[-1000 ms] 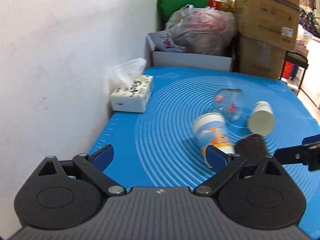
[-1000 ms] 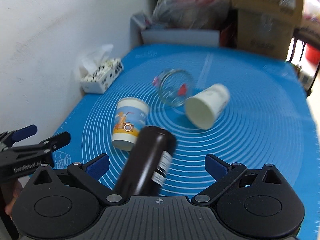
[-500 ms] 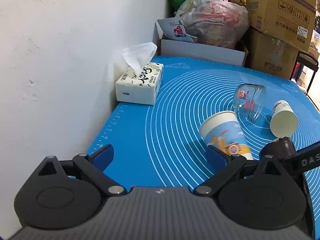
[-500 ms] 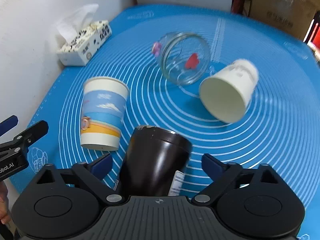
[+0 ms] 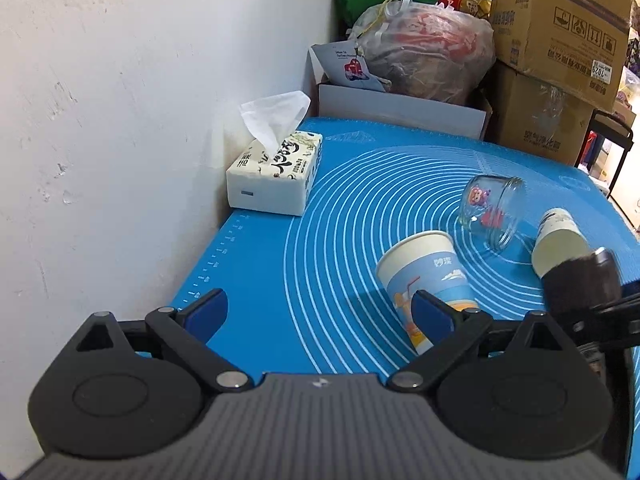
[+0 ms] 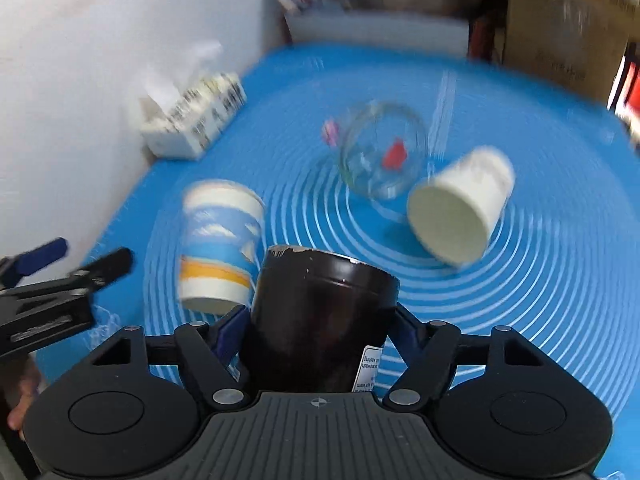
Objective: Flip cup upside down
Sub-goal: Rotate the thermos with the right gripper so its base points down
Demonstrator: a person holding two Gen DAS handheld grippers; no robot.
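My right gripper [image 6: 320,330] is shut on a dark brown cup [image 6: 324,320], its blue pads pressed on both sides, the flat end pointing forward over the blue mat [image 6: 560,280]. The same cup [image 5: 582,280] shows at the right edge of the left wrist view, held by the right gripper's fingers. My left gripper [image 5: 320,308] is open and empty, low over the mat's near left part. A blue printed paper cup [image 5: 428,276] stands upside down just in front of it.
A glass cup [image 5: 492,210] and a white paper cup [image 5: 558,240] lie on their sides mid-mat. A tissue box [image 5: 276,178] sits against the white wall on the left. Cardboard boxes [image 5: 560,40] and a bag are stacked behind the mat's far edge.
My right gripper has closed its jaws on the dark brown cup, which lay between open jaws before. The right view is now blurred with motion. The left gripper has shifted slightly.
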